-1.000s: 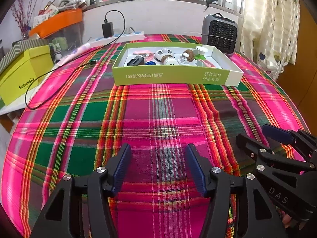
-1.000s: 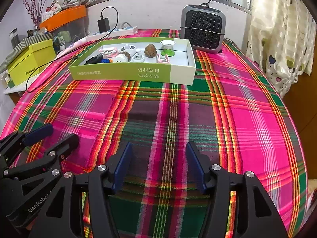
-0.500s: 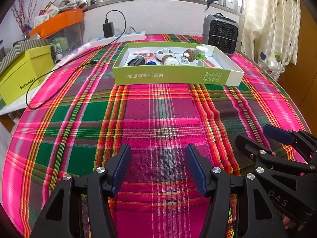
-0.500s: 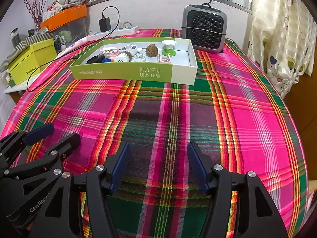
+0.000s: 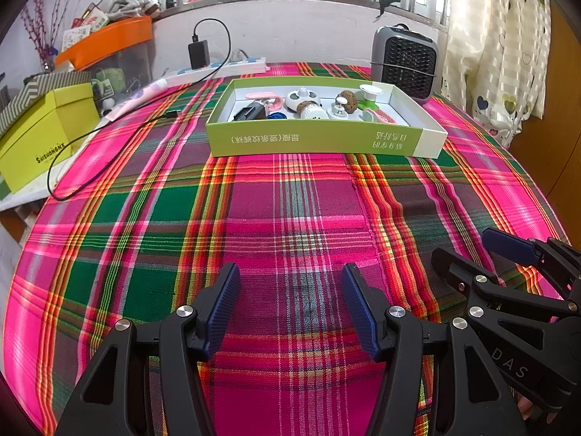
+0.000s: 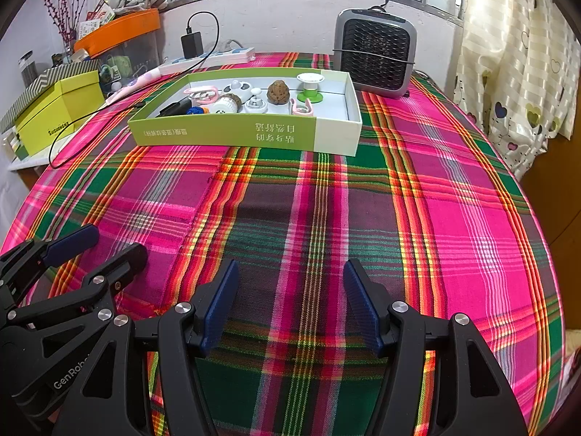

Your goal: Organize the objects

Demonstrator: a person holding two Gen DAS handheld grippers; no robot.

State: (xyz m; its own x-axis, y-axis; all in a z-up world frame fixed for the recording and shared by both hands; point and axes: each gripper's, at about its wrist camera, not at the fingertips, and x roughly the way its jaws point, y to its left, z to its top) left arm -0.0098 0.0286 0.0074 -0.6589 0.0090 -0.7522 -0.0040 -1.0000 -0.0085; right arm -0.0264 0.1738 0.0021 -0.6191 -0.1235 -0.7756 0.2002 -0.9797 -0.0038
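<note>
Left gripper (image 5: 290,305): held low in the frame, fingers spread wide, nothing between them.
Right gripper (image 6: 290,301): likewise spread wide and empty above bare plaid tablecloth (image 6: 454,225).
Task objects: gathered in the shallow green cardboard tray (image 6: 232,134), upper centre of the frame; a brown walnut (image 6: 278,91), a green-and-white suction stand (image 6: 309,87), a pink clip (image 6: 303,109) are seen inside.
Step judged: nothing loose on the cloth is seen; sorting appears done or not begun.
Advice: the tray wall should be cleared from above; one small piece should be pinched at a time.
Textures: ribbed blue pads, woven cloth, stiff card.
</note>
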